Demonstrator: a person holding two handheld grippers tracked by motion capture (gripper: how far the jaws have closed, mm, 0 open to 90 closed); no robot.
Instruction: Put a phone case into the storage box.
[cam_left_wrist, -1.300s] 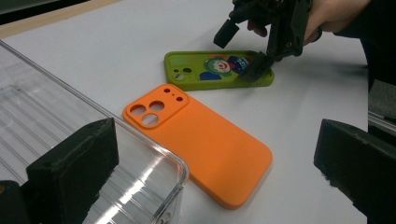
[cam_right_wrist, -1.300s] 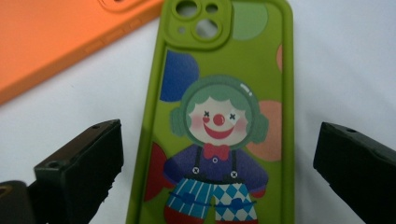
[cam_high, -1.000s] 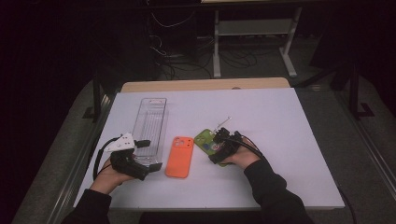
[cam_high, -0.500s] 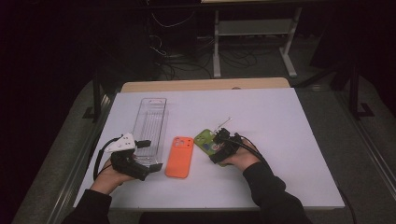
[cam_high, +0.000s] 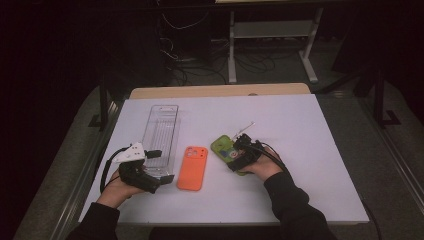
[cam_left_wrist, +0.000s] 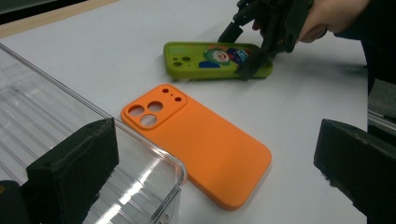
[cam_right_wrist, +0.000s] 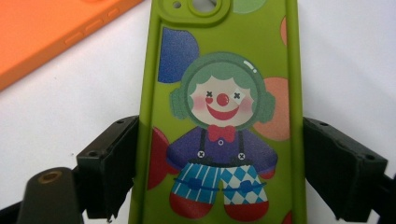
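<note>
A green phone case (cam_right_wrist: 224, 93) printed with a clown lies flat on the white table (cam_high: 310, 150). My right gripper (cam_right_wrist: 224, 168) straddles its lower half; the jaws have just been closing and now press on its two long edges. In the high view this gripper (cam_high: 239, 156) sits over the green case (cam_high: 222, 146). An orange phone case (cam_high: 192, 167) lies back up just left of it. My left gripper (cam_high: 161, 166) rests open at the near end of a clear plastic tray (cam_high: 161, 135). One of its jaws is over the tray's corner (cam_left_wrist: 60, 121), the other beyond the orange case (cam_left_wrist: 201, 149).
A thin pale stick (cam_high: 245, 127) lies just behind the green case. A wooden board's edge (cam_high: 220, 91) runs along the table's far side. Dark floor, cables and a metal stand lie beyond. The table's right half is bare white.
The right gripper has settled slightly onto the green case. The left hand and both other objects have stayed put.
</note>
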